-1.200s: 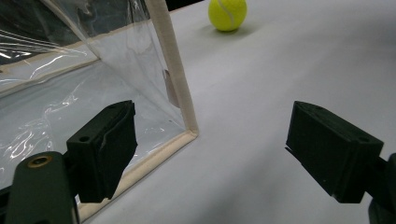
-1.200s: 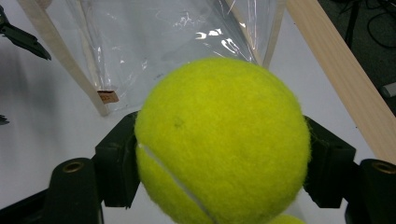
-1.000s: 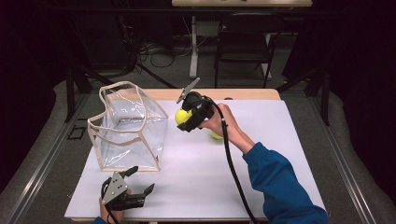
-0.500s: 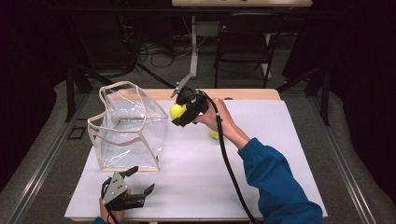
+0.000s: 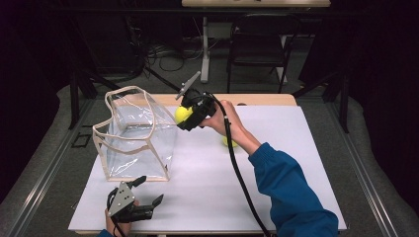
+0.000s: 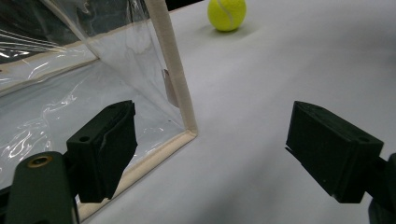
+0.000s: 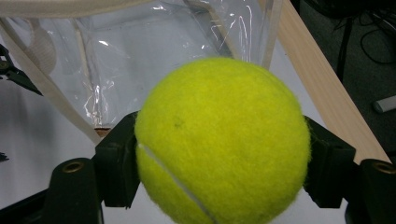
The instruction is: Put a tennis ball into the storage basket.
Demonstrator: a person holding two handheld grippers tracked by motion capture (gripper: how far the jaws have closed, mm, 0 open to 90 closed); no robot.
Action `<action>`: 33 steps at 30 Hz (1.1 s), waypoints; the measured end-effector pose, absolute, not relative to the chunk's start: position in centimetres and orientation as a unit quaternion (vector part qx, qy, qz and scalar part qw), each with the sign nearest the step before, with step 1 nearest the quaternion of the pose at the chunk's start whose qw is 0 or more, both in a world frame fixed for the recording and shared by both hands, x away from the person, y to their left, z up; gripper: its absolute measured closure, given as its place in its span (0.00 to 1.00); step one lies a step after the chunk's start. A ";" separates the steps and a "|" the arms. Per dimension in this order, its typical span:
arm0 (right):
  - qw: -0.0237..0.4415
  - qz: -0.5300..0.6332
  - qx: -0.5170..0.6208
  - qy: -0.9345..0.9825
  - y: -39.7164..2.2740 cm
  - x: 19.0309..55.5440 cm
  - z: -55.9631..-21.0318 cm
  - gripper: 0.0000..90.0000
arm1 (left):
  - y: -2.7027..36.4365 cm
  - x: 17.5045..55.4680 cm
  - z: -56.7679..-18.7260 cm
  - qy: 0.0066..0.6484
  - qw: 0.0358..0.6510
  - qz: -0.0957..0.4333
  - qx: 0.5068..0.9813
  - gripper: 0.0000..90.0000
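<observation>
Yellow tennis ball (image 7: 222, 142) pinched between both pads of right gripper (image 5: 190, 114), seen centre frame in right gripper view, clear bag (image 7: 140, 51) just behind it. In high view, held up off table (image 5: 296, 168), upper middle of frame, just right of bag's (image 5: 136, 133) top rim, ball (image 5: 182, 114) on the side facing bag.

Step in hand, by the look of it: carrying ball toward bag opening; not yet over the mouth. Next move prob. calls for going further toward frame left and a bit higher to clear cream-trimmed rim, then tipping nose down over opening before letting go. Rim soft and saggy, so could catch the pads.

Left gripper (image 5: 141, 210) low in frame, lower left of high view, resting by bag's near corner, spread wide w/ nothing between; in left gripper view, one pad beside bag's corner seam (image 6: 180, 93), not touching as far as can be told. Could steady bag if needed.

Second ball (image 6: 227, 13) on table, upper centre of left gripper view; partly hidden under right forearm in high view.

Ball round: no long axis, no real pointing direction. White seam curves down across lower left of ball in right gripper view.
</observation>
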State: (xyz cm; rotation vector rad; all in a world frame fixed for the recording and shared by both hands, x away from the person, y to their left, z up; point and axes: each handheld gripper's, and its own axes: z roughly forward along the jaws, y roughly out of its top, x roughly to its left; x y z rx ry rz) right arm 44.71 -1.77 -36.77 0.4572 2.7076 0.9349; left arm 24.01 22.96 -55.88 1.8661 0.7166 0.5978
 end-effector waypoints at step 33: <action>0.135 0.365 0.147 0.910 -0.3 44.2 -34.8 0.29 | 23.0 23.9 -55.8 0.298 0.505 0.248 0.771 0.18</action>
